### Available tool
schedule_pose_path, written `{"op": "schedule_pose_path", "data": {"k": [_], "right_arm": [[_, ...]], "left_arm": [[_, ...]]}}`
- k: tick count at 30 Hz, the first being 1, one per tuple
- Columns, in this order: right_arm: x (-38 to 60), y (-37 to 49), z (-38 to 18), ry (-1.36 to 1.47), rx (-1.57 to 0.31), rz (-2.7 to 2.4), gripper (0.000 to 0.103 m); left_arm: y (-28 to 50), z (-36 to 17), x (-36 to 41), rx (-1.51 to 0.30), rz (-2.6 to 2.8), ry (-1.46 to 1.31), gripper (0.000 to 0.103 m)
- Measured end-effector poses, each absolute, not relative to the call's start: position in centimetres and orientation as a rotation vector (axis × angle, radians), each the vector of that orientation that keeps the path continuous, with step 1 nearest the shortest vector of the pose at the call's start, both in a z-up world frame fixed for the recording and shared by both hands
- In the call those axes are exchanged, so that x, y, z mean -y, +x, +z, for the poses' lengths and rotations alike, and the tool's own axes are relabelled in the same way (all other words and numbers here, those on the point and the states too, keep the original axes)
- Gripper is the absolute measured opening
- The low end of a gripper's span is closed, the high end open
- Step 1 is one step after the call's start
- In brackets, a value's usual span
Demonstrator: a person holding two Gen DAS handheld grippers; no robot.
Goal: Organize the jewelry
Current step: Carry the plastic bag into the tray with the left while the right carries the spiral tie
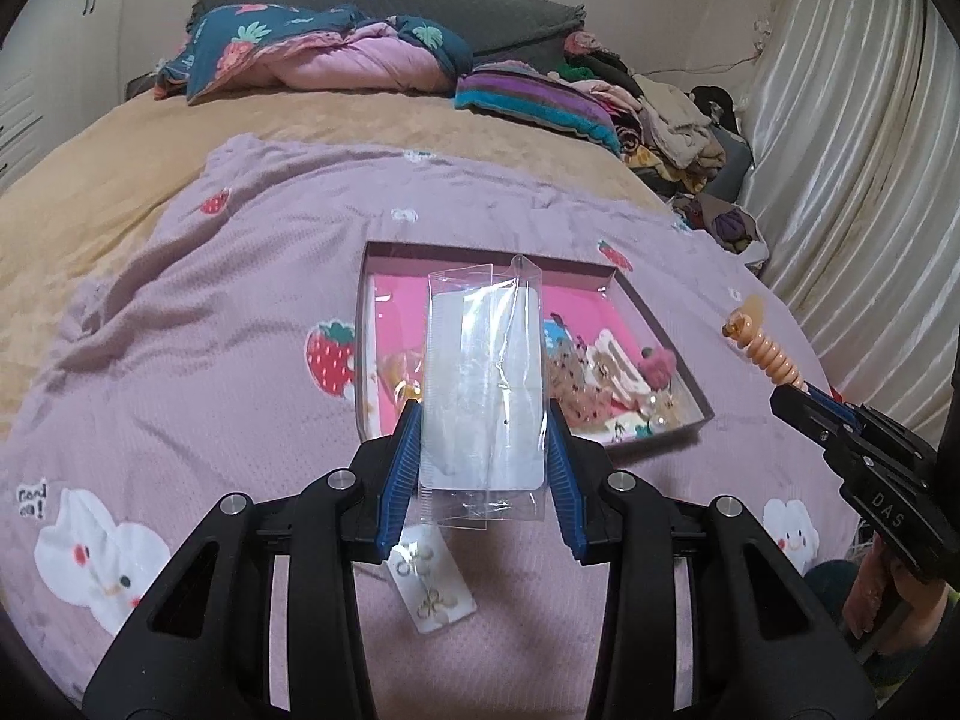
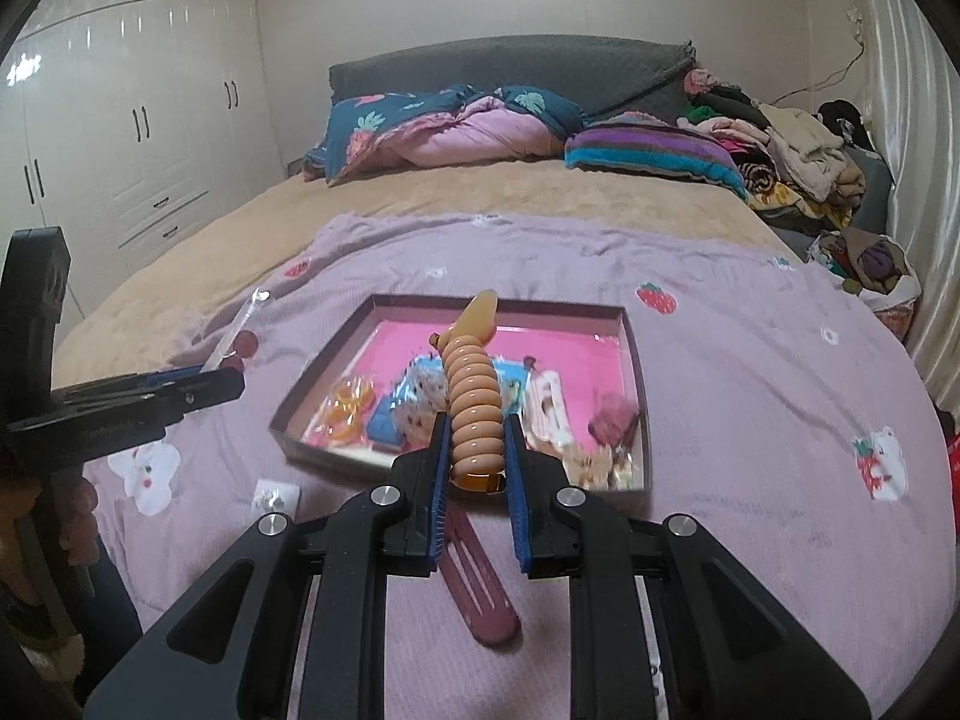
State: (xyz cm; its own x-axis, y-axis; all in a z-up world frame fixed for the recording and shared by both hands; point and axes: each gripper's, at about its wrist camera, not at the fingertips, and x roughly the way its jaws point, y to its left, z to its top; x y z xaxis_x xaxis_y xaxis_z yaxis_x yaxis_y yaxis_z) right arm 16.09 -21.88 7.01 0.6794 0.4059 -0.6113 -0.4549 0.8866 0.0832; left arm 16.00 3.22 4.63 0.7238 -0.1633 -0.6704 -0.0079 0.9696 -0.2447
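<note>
Left gripper closed on a clear plastic packet with a white backing card, blue jaws pressed to its two long edges, packet held upright above the near edge of a shallow rectangular box with a bright pink floor and dark rim. Right gripper closed on a peach-coloured ribbed spiral hair clip with an amber end, jaws tight on its lower coils, clip pointing up and away over the same box. Box resting on a lilac bedspread printed with strawberries and white bunnies, spread over a tan bed. Inside the box: orange rings at the left, a blue-edged printed card near the middle, a cream hair clip and a dark pink piece to the right; finer detail blurred. Small card of gold-coloured rings lying flat on the bedspread below the left gripper, outside the box. Long dusty-pink flat hair clip lying on the bedspread beneath the right gripper, also outside the box. A second small white card lying on the bedspread just beside the box's near left corner. Folded quilts and piled clothes at the head of the bed, well apart from the box.
</note>
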Motion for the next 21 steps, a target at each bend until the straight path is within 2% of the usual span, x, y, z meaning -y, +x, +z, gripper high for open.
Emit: {"op": "schedule_pose_path", "data": {"k": [21], "right_arm": [[23.1, 22.7, 7.5, -0.052, -0.657, 0.400, 0.016]], "left_arm": [[22.7, 4.1, -0.9, -0.797, -0.107, -0.193, 0.031]]}}
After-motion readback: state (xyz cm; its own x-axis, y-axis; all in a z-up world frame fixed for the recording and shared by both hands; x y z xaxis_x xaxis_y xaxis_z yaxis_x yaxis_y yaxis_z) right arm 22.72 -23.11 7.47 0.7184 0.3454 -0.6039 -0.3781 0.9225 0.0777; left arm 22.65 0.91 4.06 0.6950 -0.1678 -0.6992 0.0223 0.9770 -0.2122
